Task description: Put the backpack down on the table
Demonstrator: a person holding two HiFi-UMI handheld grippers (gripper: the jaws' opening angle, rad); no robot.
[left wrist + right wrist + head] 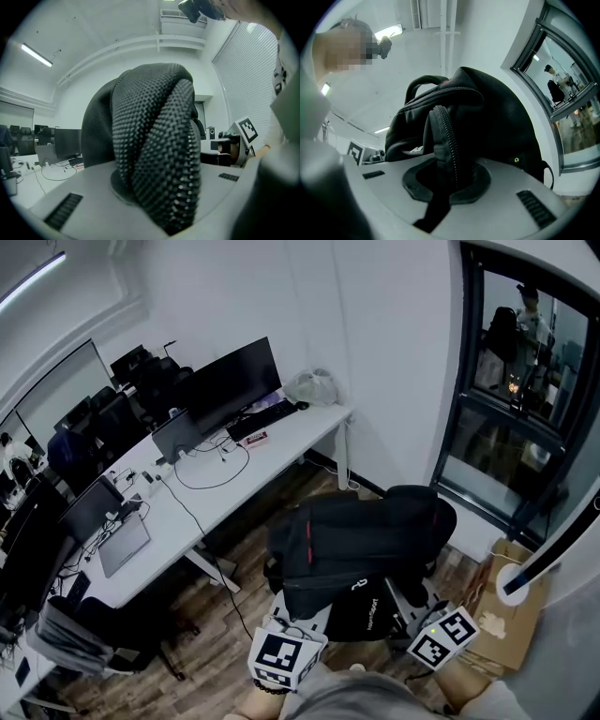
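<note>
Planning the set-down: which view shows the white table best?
The head view: the white table lies at left nearly whole, monitors on it. The left gripper view catches only a strip of it past the backpack; the right gripper view shows none.

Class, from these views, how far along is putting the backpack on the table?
Done: the backpack is picked up, left hand-held gripper clamped on its mesh strap, right hand-held gripper on a zippered edge. In hand: it hangs above the floor. Left: setting it on the white table, not yet reached.
</note>
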